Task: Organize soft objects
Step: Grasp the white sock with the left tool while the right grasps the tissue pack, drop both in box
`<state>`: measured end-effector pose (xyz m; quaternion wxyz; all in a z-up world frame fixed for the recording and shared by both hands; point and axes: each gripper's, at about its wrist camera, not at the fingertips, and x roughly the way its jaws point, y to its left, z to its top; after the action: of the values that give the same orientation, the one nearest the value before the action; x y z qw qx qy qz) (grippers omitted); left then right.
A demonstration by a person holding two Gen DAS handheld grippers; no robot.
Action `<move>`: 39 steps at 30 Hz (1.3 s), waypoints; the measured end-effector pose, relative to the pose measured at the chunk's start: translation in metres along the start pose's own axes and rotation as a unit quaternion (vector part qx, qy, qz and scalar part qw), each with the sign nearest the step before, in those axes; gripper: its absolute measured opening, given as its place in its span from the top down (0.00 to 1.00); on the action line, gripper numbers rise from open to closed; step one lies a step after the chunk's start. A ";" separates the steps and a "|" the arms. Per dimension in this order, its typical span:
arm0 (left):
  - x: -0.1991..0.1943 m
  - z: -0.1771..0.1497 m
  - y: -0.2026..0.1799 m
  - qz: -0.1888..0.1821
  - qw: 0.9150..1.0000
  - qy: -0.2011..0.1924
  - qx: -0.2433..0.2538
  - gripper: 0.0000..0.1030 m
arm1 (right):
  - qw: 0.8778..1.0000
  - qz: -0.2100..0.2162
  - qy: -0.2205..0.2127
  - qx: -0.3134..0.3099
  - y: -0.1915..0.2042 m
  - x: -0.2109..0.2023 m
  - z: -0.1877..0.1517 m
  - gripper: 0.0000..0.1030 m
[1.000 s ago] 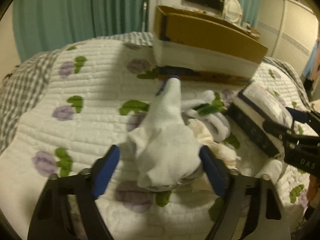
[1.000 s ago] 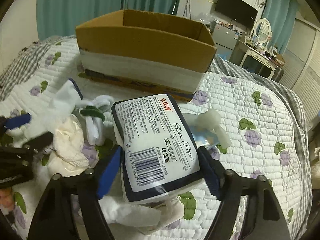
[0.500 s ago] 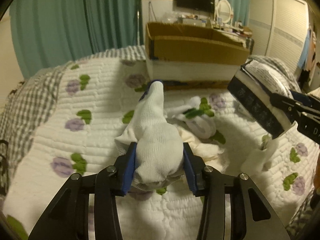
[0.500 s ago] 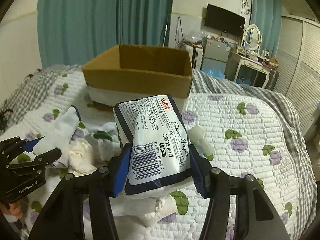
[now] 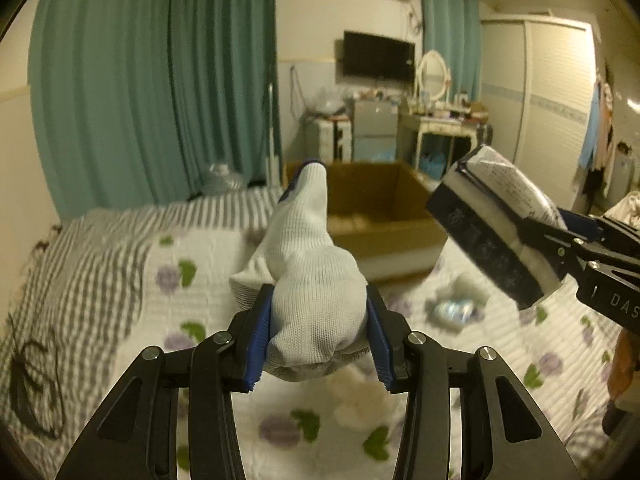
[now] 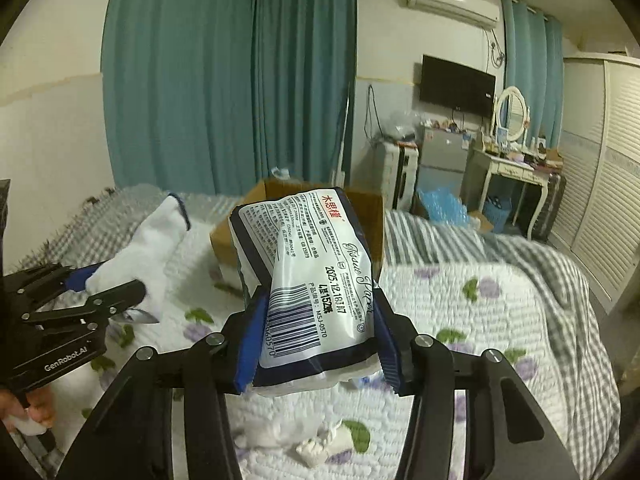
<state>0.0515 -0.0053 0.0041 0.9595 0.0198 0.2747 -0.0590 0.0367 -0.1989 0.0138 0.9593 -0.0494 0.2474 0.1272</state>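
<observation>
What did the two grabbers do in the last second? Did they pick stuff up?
Yes. The left gripper closed on the white sock and lifted it off the quilt. The right gripper squeezed shut on the tissue pack and raised it too. Both now point toward the cardboard box. The box stayed on the bed, and some soft white things still lie on the quilt.

The left gripper [image 5: 318, 336] holds a white knit sock [image 5: 310, 280] pinched between its blue-padded fingers [image 5: 260, 340], the sock's blue-trimmed end pointing up and away toward an open cardboard box [image 5: 384, 232] on the bed [image 5: 120, 280]. At right, the right gripper [image 5: 560, 236] clamps a tissue pack [image 5: 492, 224] in the air, tilted, near the box. Small white soft items [image 5: 456, 308] lie blurred on the flowered quilt below.
</observation>
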 end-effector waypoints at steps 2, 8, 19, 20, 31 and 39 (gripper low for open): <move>0.003 0.015 -0.002 -0.008 1.000 -0.009 0.002 0.59 | 1.000 0.004 -0.010 0.002 -0.006 -0.003 0.015 0.53; 0.034 0.064 -0.007 -0.030 0.999 -0.025 0.003 0.59 | 1.000 0.006 -0.026 0.012 -0.029 0.016 0.066 0.53; 0.164 0.106 -0.012 -0.019 0.999 0.027 0.017 0.59 | 0.999 -0.026 0.022 -0.017 -0.032 0.154 0.115 0.53; 0.172 0.102 -0.013 -0.011 0.999 0.036 0.020 0.59 | 0.999 -0.026 0.033 -0.015 -0.033 0.171 0.113 0.53; 0.191 0.085 -0.019 0.004 0.999 0.030 0.015 0.24 | 0.998 0.023 0.038 0.033 -0.053 0.217 0.100 0.29; 0.102 0.119 -0.006 0.016 1.000 -0.018 0.003 0.21 | 1.000 -0.015 -0.005 0.018 -0.053 0.125 0.138 0.09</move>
<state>0.1990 -0.0298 0.0508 0.9651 0.0263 0.2567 -0.0448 0.2205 -0.2012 0.0752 0.9630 -0.0356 0.2440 0.1087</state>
